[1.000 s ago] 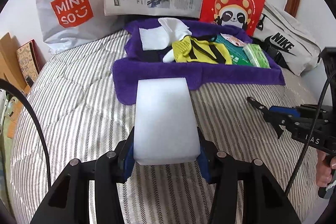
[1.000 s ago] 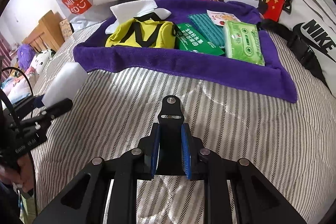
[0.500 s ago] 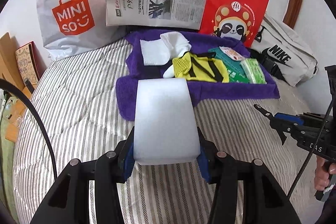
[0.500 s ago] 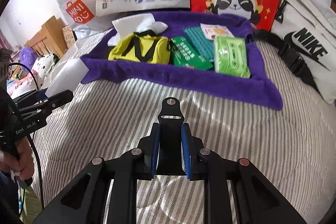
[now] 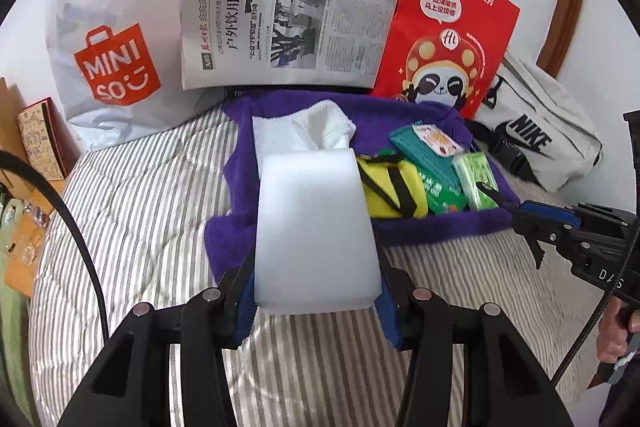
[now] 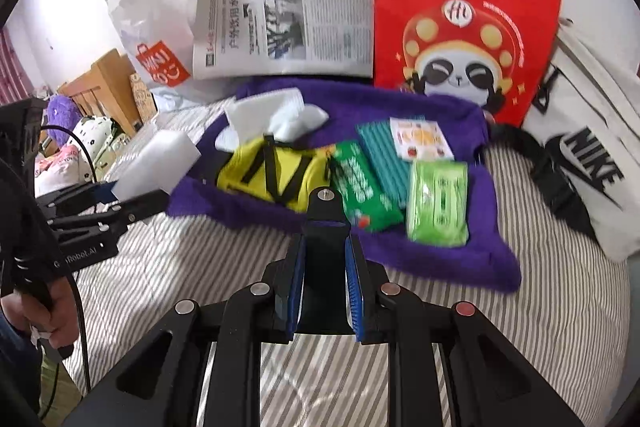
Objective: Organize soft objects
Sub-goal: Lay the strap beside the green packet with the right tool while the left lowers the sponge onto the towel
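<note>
The left gripper [image 5: 316, 291] clamps a white foam block [image 5: 316, 231] above the striped bed [image 5: 140, 219], facing the purple towel [image 5: 440, 227] where soft items gather; right gripper [image 6: 323, 291] jaws nearly closed, empty.

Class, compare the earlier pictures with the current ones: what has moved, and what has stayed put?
Both hand-held grippers have advanced toward the purple towel. The left hand-held gripper still clamps the white foam block, which now overlaps the towel's near edge. The right hand-held gripper stays nearly closed with nothing between its pads. The items on the towel, the bags and the newspaper are unmoved.
</note>
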